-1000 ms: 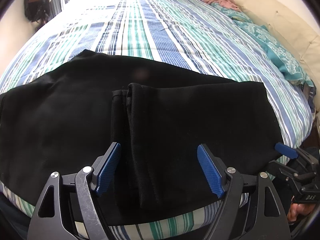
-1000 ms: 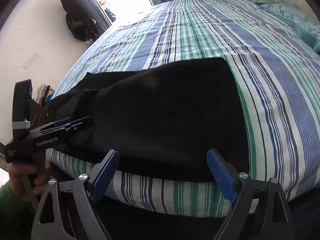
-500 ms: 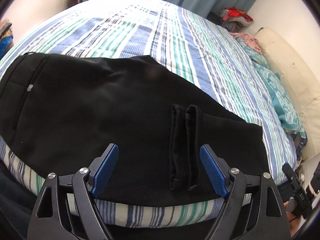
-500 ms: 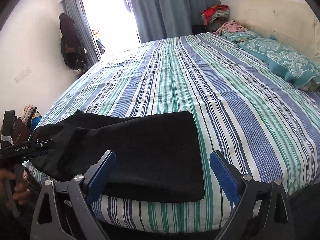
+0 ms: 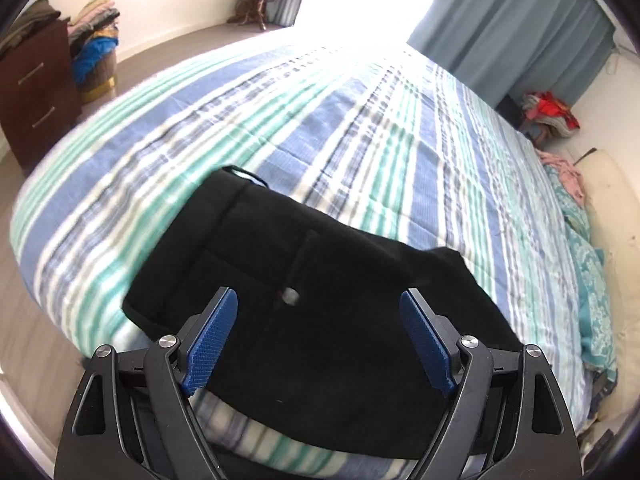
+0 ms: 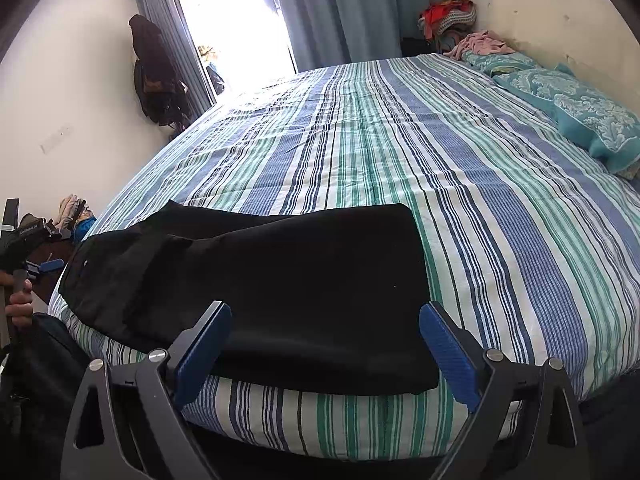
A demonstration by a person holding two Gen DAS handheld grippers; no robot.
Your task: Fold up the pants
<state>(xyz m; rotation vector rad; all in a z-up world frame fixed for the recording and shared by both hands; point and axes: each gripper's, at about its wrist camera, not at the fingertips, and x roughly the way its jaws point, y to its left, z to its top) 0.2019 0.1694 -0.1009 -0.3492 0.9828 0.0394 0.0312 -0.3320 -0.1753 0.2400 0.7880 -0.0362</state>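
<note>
- Black pants (image 6: 256,280) lying folded in layers at the near edge of the striped bed (image 6: 400,140), front margin close to the mattress drop, presumably for reach from the standing side.
- Long axis running left to right along that edge; waistband end, with pocket seam and button (image 5: 289,295), toward the left, squared fold toward the right.
- Fabric flat and at rest; nothing gripping it.
- Left gripper (image 5: 318,344) above the waistband end, fingers spread wide, nothing between them, not touching cloth.
- Right gripper (image 6: 326,354) at the bed edge before the squared end, fingers likewise wide and empty.
- Teal pillow (image 6: 596,128) well apart, at the far right.
- Judgement: fold largely done; possibly one more lengthwise halving left.
</note>
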